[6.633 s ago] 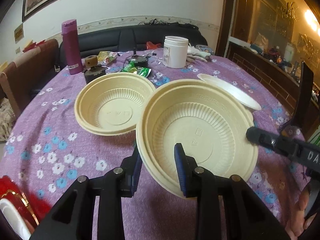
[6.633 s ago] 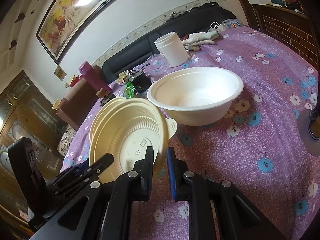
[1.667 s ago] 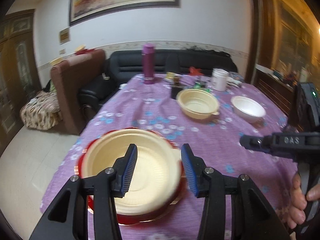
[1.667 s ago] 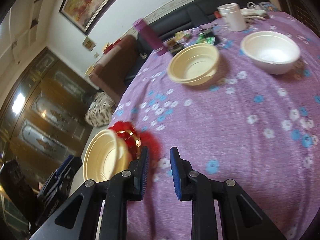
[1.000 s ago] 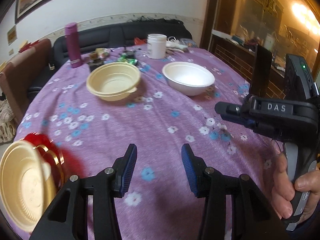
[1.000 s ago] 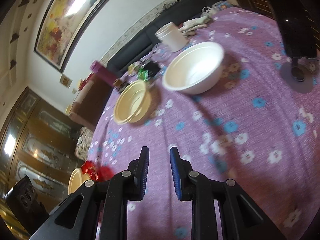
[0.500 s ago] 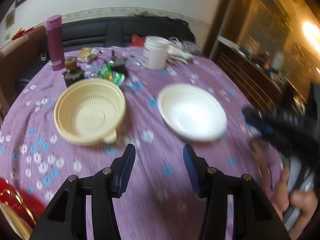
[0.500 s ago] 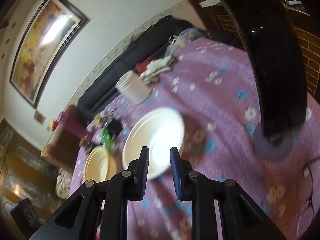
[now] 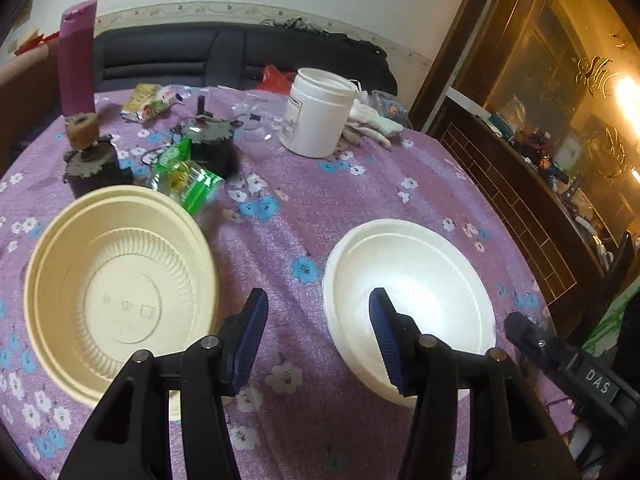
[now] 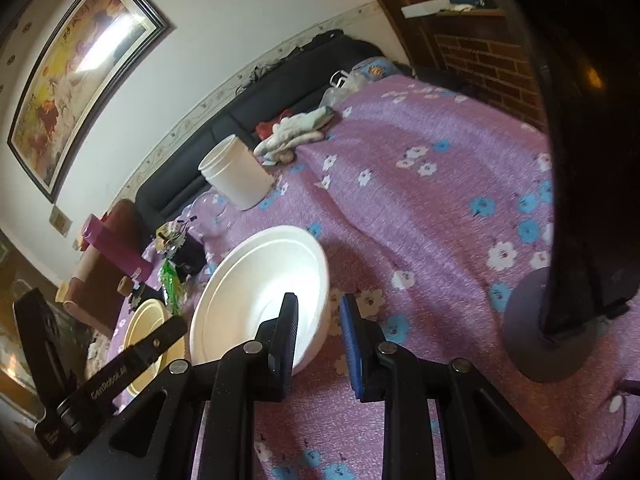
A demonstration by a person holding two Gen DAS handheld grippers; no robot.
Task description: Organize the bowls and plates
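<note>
Left tool (image 9: 316,332) opening, floral tablecloth (image 9: 360,188), sofa (image 9: 224,56)

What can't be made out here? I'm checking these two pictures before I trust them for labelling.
- White bowl: in the left wrist view a finger hides part of its near rim.
- Yellow bowl: in the right wrist view the left gripper's body covers most of it.
- White jar: label print too small to read.
- Black stand: cut off by the right wrist view's edge.
</note>
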